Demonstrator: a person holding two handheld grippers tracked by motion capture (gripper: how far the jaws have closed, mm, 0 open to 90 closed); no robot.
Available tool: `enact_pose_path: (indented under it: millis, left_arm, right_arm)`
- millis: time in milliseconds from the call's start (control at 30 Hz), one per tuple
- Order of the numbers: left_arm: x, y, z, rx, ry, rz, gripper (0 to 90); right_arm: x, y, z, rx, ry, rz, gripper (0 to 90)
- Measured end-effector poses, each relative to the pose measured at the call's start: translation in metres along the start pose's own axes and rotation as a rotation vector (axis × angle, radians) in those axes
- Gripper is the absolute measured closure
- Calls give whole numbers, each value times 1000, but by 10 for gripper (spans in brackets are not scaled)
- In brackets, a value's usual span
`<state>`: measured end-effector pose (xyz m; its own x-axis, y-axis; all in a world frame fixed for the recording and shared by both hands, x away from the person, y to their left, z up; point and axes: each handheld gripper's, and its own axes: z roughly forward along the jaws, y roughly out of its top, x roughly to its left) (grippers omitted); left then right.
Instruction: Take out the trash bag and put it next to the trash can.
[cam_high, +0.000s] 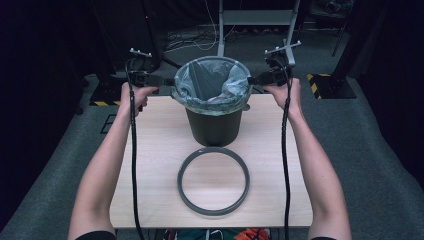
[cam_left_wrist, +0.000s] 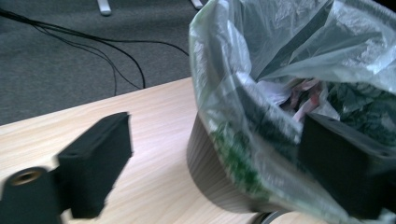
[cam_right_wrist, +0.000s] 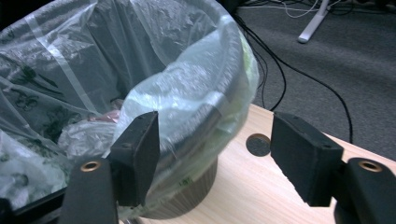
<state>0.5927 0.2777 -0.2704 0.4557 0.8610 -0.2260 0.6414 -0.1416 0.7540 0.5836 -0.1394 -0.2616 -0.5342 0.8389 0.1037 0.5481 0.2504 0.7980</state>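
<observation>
A dark bin lined with a clear plastic bag stands at the back middle of the wooden table. The bag is folded over the rim, with crumpled scraps inside it. A grey ring lies flat in front of the bin. My left gripper is at the bin's left rim. In the left gripper view it is open, its jaws straddling the bag and the bin wall. My right gripper is at the right rim. In the right gripper view it is open around the bag-covered rim.
Grey carpet with black cables surrounds the table. A metal stand rises behind the bin. Yellow-black markers lie on the floor at either side. A dark round spot marks the tabletop beside the bin.
</observation>
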Motion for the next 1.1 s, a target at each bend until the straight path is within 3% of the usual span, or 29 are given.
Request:
enact_pose_path:
  millis: [167, 267, 467, 600, 667, 800, 867, 900, 1033, 1067, 1100]
  left_arm:
    - [-3, 7, 9, 6, -38, -15, 235]
    - [-7, 11, 12, 1, -28, -6, 337]
    - [-17, 15, 17, 21, -18, 60, 552]
    - [-27, 17, 20, 37, 20, 114, 660]
    - [-32, 19, 20, 37, 60, 140, 678]
    - [-37, 20, 19, 25, 101, 152, 729]
    - [-42, 20, 20, 6, 137, 178, 748]
    - [-44, 20, 20, -1, 153, 190, 765]
    - [-50, 21, 21, 1, 200, 227, 784]
    - [-51, 21, 20, -8, 198, 233, 803]
    - [-52, 22, 20, -5, 201, 235, 883]
  right_arm:
    - [4, 9, 8, 17, -13, -1, 441]
    - [5, 12, 13, 27, -18, 5, 488]
    - [8, 16, 20, 48, -23, 4, 664]
    - [13, 17, 21, 52, -48, -12, 709]
    - [16, 18, 20, 46, -66, -17, 741]
    - [20, 19, 19, 40, -96, -33, 775]
    - [21, 19, 18, 38, -107, -37, 807]
    - [22, 19, 18, 31, -109, -42, 865]
    - [26, 21, 20, 32, -131, -58, 899]
    - [27, 21, 20, 32, -133, -56, 900]
    - [28, 21, 21, 31, -136, -55, 900]
